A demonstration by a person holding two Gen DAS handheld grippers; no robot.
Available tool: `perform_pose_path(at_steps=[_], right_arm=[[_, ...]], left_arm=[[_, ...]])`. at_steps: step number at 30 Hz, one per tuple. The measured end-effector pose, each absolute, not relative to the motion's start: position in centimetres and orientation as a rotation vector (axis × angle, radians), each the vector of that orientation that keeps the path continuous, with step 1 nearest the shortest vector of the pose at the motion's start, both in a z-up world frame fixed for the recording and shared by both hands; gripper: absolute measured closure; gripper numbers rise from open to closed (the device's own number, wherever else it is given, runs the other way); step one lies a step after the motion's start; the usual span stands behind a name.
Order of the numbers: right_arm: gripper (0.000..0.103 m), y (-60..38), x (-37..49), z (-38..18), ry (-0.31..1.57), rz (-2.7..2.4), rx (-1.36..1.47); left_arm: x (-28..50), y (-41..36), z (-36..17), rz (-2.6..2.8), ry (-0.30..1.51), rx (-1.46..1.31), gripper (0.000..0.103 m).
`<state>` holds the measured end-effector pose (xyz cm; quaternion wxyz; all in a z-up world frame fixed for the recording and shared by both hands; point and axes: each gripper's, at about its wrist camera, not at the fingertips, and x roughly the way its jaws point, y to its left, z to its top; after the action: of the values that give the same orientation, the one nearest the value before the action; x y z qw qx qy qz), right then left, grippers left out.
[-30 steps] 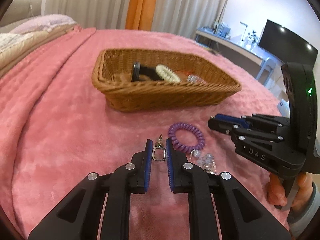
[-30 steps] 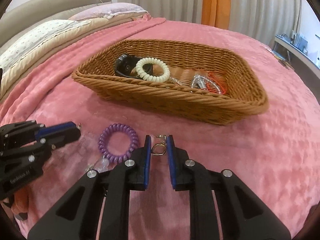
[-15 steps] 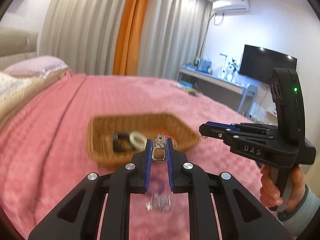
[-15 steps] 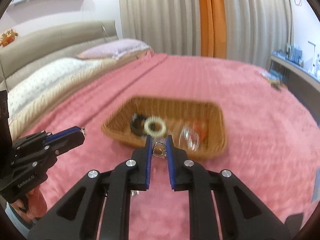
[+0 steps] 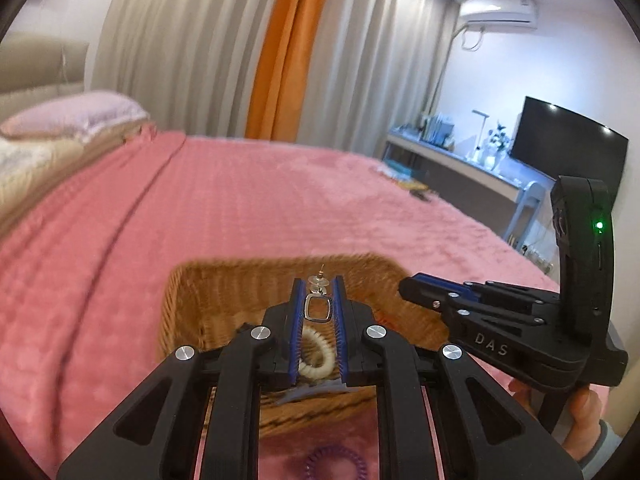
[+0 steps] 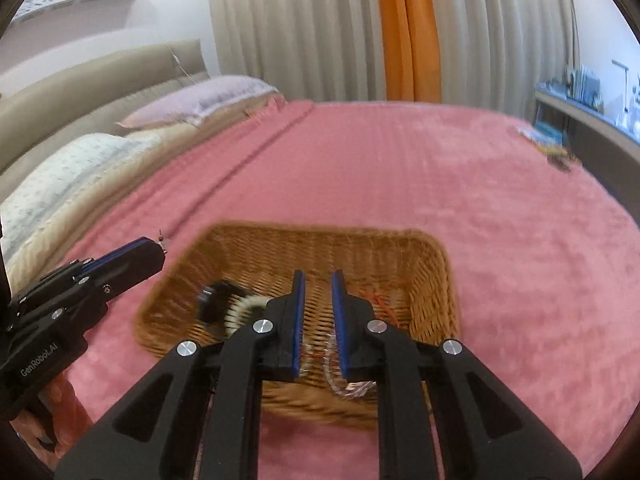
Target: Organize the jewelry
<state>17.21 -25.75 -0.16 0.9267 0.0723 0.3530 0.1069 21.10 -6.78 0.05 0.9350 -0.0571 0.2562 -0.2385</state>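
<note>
Earring (image 5: 318, 307): pinched between left gripper (image 5: 317, 294) pads, lower centre of frame, above wicker basket (image 5: 188, 300). Right gripper (image 6: 318, 294): parted, nothing between its pads, over basket. Inside: cream coil bracelet (image 5: 316, 354), black item (image 6: 214, 300), clear pieces (image 6: 352, 388). Purple coil (image 5: 334, 466) on pink blanket (image 5: 240, 208), bottom edge.

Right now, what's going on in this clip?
A person is sorting jewelry on a pink bedspread with two tools. The left hand-held gripper is shut on a small silver rectangular-loop earring, held above the brown wicker basket. The right hand-held gripper is also over the basket, with nothing visible between its fingers. A cream coil bracelet already lies inside the basket; a purple coil bracelet is outside it on the bedspread.
</note>
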Motion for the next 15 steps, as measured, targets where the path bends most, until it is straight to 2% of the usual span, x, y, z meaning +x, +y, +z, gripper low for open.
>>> perform_pose_path(at_steps=[3,5,6,7,8,15], right_arm=[[0.09,-27.4,15.9,-1.6,0.78,0.23,0.186],[0.084,-28.2,14.1,-1.9,0.794,0.236,0.196],[0.076,-28.6,13.0,-1.9,0.791,0.234,0.195],[0.061,-29.1,11.4,-1.9,0.788,0.228,0.185],[0.055,-29.4,10.0,-1.9,0.784,0.217,0.169],[0.053,-29.8,6.1,-6.7,0.923,0.18,0.127]], left_arm=[[21.7,-6.3,-1.8,-0.493,0.55,-0.141,0.091],[21.5,-6.0,-2.5,-0.495,0.557,-0.144,0.091],[21.2,-5.9,-2.5,-0.493,0.556,-0.147,0.091],[21.0,-5.7,-2.6,-0.497,0.554,-0.153,0.091],[20.7,-5.5,-2.5,-0.503,0.551,-0.16,0.091],[20.2,-5.3,-2.9,-0.518,0.549,-0.168,0.091]])
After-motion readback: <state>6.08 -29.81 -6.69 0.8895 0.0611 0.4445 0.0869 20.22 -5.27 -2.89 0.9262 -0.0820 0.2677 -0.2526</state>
